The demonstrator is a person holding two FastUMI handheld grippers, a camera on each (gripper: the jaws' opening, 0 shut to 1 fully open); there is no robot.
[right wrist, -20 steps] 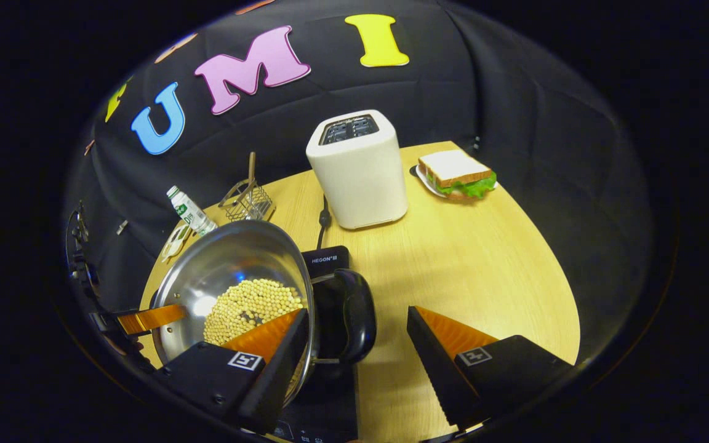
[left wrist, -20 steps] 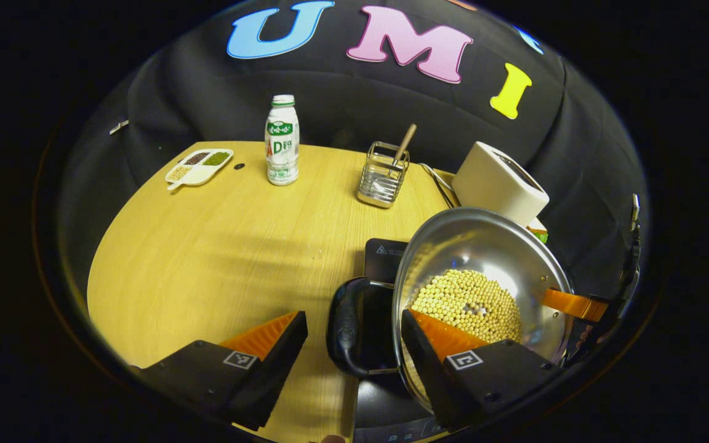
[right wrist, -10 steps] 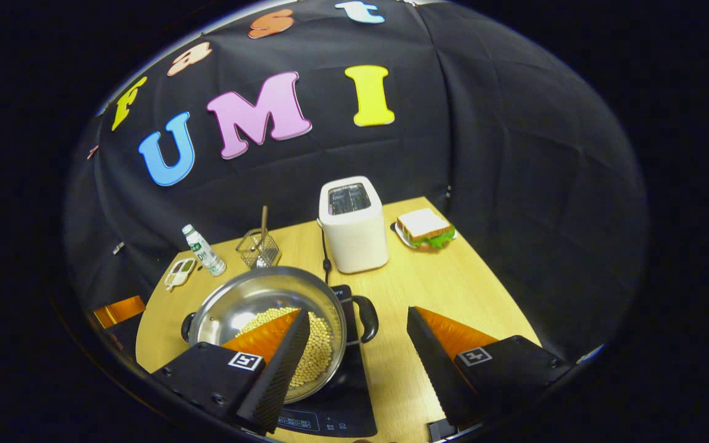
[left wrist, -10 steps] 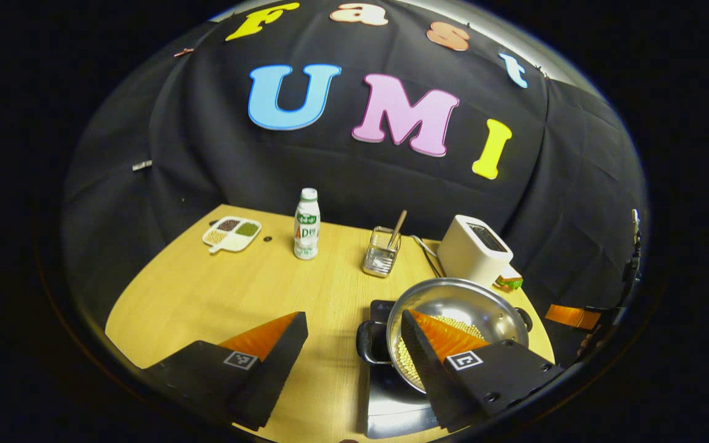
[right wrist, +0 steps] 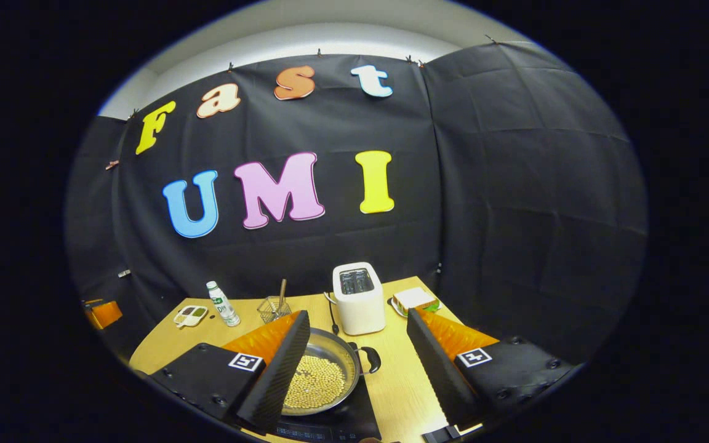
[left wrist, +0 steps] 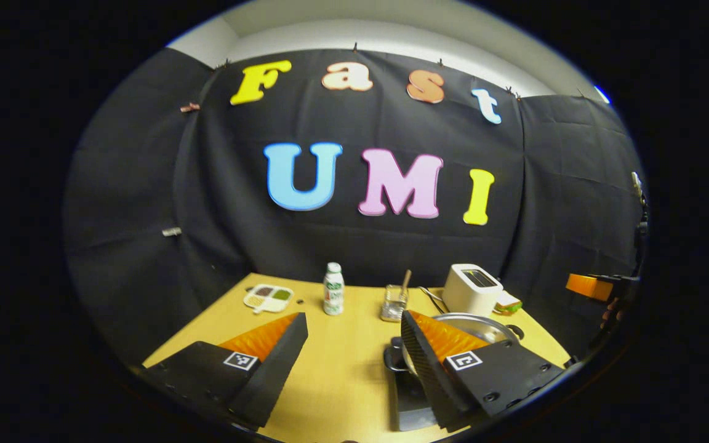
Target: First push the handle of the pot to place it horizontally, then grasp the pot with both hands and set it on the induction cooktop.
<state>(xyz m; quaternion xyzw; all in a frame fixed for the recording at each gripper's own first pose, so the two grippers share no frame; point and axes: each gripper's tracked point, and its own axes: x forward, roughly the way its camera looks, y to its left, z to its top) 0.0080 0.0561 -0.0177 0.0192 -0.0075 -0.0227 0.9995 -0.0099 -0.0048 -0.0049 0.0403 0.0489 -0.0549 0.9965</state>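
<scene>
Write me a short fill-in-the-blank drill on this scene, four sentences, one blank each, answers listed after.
1. The pot sits on the ______ cooktop.
2. The pot holds small pale yellow ______.
3. Behind the pot stands a white ______, with the sandwich to its right in the right gripper view.
4. Both the left gripper and the right gripper are ______, holding nothing.

Missing words: induction; beans; toaster; open

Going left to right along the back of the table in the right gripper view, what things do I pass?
Sectioned dish → bottle → wire holder → toaster → sandwich.
</scene>
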